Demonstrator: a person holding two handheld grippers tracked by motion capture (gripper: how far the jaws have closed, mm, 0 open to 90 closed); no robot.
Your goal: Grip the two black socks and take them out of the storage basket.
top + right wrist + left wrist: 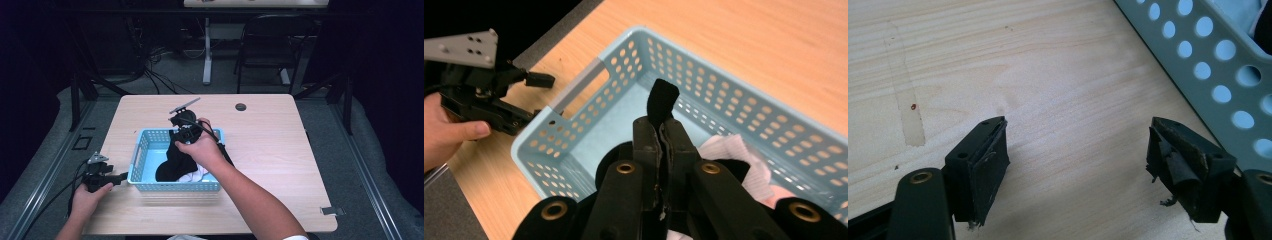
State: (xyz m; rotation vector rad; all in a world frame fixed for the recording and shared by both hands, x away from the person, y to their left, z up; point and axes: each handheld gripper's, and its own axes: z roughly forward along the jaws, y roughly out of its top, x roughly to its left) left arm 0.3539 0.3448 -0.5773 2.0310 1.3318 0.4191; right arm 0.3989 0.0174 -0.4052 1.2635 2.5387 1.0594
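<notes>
A light blue perforated basket point(137, 155) stands on the wooden table; its wall point(1218, 65) runs along the right of the left gripper view. My right gripper point(180, 135) hangs over the basket point(744, 95), shut on a black cloth point(662, 102). That cloth point(172, 160) trails down into the basket, where a white cloth point(197, 175) point(734, 150) lies. My left gripper point(117, 178) rests on the table against the basket's left end, open point(1078, 130), with only bare wood between its worn pads. It appears at the left of the right gripper view point(536, 97), a hand around it.
A round cable grommet point(241, 106) sits near the table's far edge. Bare wood point(280, 150) lies to the right of the basket. Behind the table stand a black chair point(272, 40) and a white desk leg point(207, 55), with cables on the floor.
</notes>
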